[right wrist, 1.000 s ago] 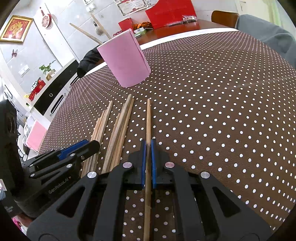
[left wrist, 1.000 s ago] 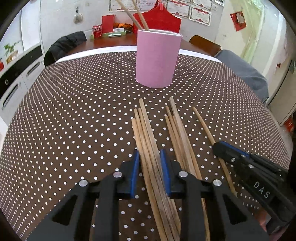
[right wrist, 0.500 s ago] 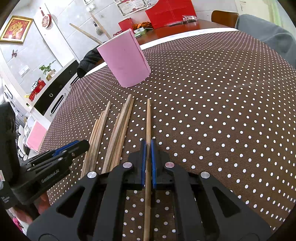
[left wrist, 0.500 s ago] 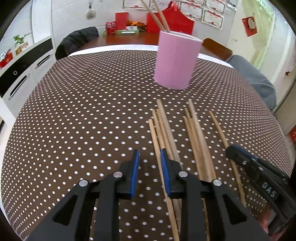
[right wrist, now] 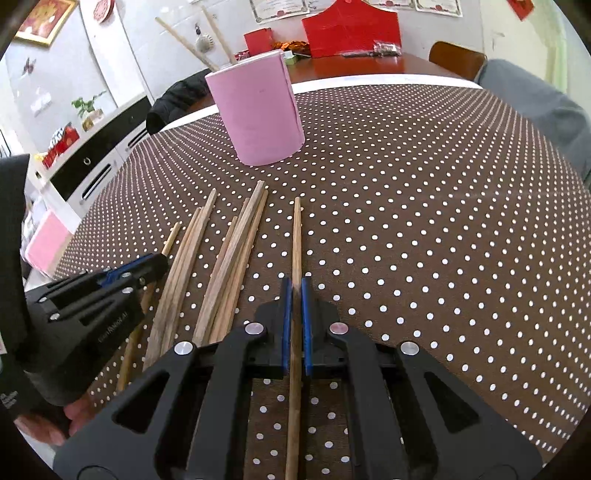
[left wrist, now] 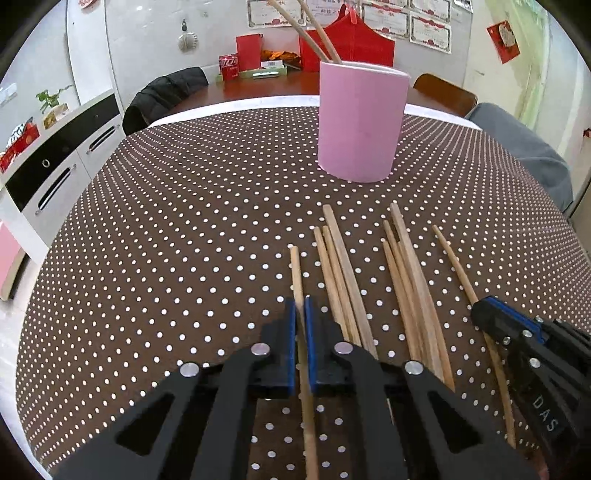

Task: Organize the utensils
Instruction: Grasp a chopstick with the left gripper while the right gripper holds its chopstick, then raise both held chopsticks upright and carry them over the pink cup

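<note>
Both grippers clamped, one chopstick each

The left gripper (left wrist: 300, 314) has just closed its jaws on the leftmost chopstick (left wrist: 295, 273), and the right gripper (right wrist: 293, 295) pinches the rightmost chopstick (right wrist: 296, 236). Between them two loose bundles of chopsticks (left wrist: 369, 288) lie flat on the dotted tablecloth (left wrist: 166, 240), near its front edge. Toward the far edge stands the pink holder (left wrist: 360, 125), two sticks (left wrist: 314, 33) already leaning inside.

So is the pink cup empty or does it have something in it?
Not empty. The pink cup stands upright on the dotted tablecloth, and two chopsticks poke out of its top.
</note>
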Motion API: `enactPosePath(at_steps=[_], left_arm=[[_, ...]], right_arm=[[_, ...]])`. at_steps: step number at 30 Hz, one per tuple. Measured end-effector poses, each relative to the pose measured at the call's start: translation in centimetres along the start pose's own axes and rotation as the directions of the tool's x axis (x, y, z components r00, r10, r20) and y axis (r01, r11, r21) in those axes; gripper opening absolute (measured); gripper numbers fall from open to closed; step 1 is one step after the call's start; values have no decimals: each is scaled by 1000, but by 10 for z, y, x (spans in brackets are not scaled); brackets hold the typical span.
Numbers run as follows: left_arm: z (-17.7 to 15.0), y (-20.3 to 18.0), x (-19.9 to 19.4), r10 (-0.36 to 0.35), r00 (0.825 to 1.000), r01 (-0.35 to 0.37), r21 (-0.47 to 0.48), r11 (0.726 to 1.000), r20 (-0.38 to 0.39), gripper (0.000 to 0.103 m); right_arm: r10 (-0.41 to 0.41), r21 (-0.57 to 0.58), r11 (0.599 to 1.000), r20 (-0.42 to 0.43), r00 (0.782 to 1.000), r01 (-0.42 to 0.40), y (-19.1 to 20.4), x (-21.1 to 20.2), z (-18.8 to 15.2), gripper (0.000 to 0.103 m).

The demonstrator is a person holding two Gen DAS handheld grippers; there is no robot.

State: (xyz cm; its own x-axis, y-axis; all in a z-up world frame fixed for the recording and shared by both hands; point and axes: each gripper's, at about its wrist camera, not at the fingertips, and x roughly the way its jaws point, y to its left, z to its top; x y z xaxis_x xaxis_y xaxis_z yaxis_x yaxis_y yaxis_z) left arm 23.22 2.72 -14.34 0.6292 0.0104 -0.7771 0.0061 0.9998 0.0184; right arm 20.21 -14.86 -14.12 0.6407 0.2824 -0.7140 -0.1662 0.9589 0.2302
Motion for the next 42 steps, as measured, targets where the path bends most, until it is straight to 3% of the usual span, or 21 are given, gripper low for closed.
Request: enactPosePath(at_steps=[4, 9, 15, 23, 37, 40, 41, 42], left_arm=[[-2, 8, 0, -56, 998, 56, -37, 998, 5, 6], [-3, 11, -9, -69, 997, 71, -39, 997, 47, 5], [11, 13, -40, -103, 982, 113, -55, 992, 156, 5], [34, 5, -87, -131, 923, 159, -49, 986, 363, 5], [74, -7, -125, -140, 847, 177, -24, 984, 513, 5], [84, -6, -132, -112, 806, 164, -38, 986, 581, 5], [89, -6, -134, -107, 784, 159, -30, 987, 611, 5], [92, -6, -137, -99, 775, 151, -31, 988, 624, 5]], right_arm=[[79, 60, 995, -10, 997, -78, -14, 4, 5, 5], [44, 72, 996, 30, 999, -46, -22, -9, 10, 5], [74, 112, 990, 126, 989, -88, -29, -37, 22, 5], [85, 59, 993, 252, 964, -102, -20, -72, 38, 5], [83, -28, 997, 359, 929, -78, -5, -104, 77, 5], [87, -30, 996, 366, 926, -82, -4, -107, 90, 5], [96, -33, 995, 370, 924, -90, -3, -108, 95, 5], [94, -34, 996, 380, 920, -88, -2, -111, 101, 5]])
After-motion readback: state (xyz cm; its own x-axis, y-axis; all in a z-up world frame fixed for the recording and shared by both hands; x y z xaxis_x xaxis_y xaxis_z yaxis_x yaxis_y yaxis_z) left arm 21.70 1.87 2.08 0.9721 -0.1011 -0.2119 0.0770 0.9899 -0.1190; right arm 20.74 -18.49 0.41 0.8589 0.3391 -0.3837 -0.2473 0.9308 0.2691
